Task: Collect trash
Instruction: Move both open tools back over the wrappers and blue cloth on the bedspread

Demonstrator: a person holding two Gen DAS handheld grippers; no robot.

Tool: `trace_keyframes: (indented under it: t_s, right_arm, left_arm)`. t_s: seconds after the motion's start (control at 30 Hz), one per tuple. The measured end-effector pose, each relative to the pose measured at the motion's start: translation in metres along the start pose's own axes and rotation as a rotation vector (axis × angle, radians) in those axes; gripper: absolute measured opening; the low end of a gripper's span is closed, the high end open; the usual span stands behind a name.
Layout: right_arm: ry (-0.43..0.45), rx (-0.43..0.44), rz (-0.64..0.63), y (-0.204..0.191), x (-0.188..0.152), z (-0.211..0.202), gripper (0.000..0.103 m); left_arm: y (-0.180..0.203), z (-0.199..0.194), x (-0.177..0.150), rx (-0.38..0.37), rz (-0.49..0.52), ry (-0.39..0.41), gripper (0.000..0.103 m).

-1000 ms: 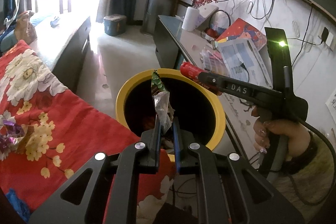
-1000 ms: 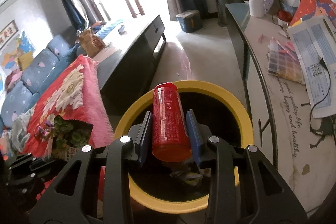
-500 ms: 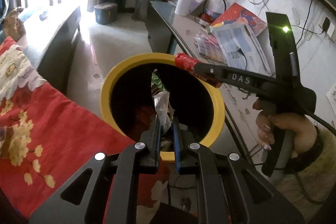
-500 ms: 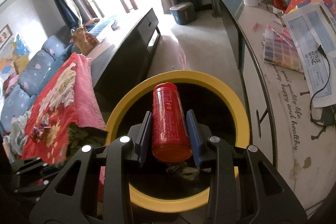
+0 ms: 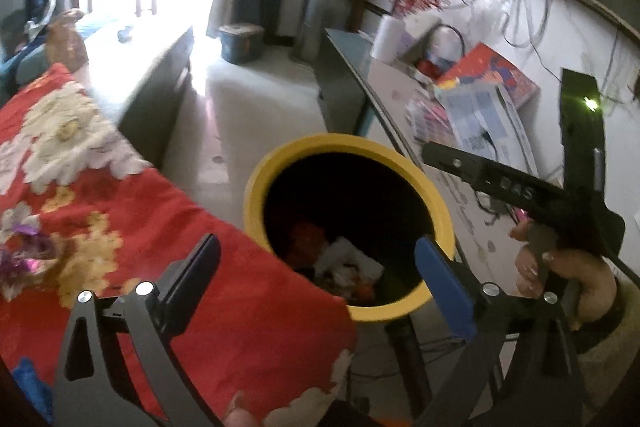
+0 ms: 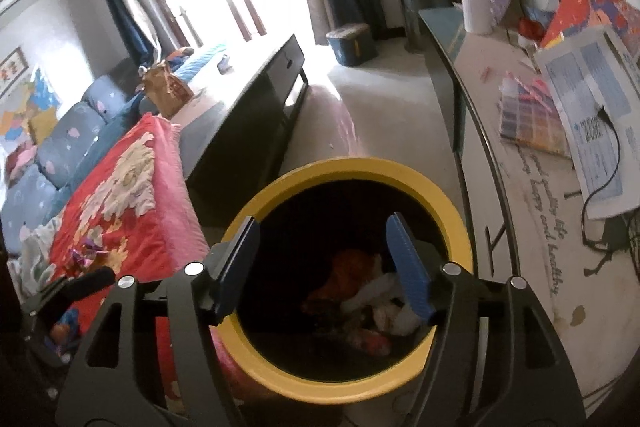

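A yellow-rimmed black trash bin (image 5: 256,187) stands between the red floral blanket (image 5: 80,187) and the desk; it also shows in the right wrist view (image 6: 460,219). Wrappers and red trash (image 5: 344,263) lie at its bottom, also seen in the right wrist view (image 6: 368,291). My left gripper (image 5: 318,247) is open and empty, just above the bin's near rim. My right gripper (image 6: 322,223) is open and empty over the bin's mouth; it shows in the left wrist view (image 5: 500,181) at the bin's right side.
A purple shiny wrapper (image 5: 24,243) lies on the blanket at the left, also in the right wrist view (image 6: 86,251). A cluttered desk (image 6: 520,187) with papers and cables runs along the right. A dark low cabinet (image 6: 256,107) stands behind the blanket.
Both grippers have opened. The wrapper left my left gripper and the red can left my right gripper; both are gone from the jaws. The left view has drawn back a little.
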State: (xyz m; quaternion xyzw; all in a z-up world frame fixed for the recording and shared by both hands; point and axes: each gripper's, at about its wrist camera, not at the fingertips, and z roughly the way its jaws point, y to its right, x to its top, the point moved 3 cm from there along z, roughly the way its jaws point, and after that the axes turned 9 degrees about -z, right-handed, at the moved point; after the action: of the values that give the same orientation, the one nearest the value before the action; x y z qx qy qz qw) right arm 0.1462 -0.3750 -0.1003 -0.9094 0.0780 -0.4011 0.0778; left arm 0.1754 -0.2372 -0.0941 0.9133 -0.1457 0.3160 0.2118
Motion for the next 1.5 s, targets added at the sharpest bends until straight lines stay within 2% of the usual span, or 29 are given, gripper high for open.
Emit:
trace_keyframes:
  t_s: [0.3,0.73,1.17,1.5]
  right_arm:
    - [0.06,0.053,-0.098,-0.044,0.01,-0.016,0.072]
    - [0.109,0.133,-0.206,-0.102,0.01,-0.031,0.078]
    - [0.074,0.239,-0.331,-0.17,0.001,-0.024,0.078]
    - [0.024,0.327,-0.368,-0.213,0.0,-0.005,0.078]
  left_arm:
    - [-0.03,-0.044,0.007,0.101,-0.044,0.118,0.095]
    - [-0.079,-0.091,0.003,0.206,-0.126,0.214,0.095]
    - [-0.14,-0.125,-0.011,0.3,-0.246,0.24,0.095]
    - [-0.194,-0.145,-0.03,0.358,-0.359,0.227,0.095]
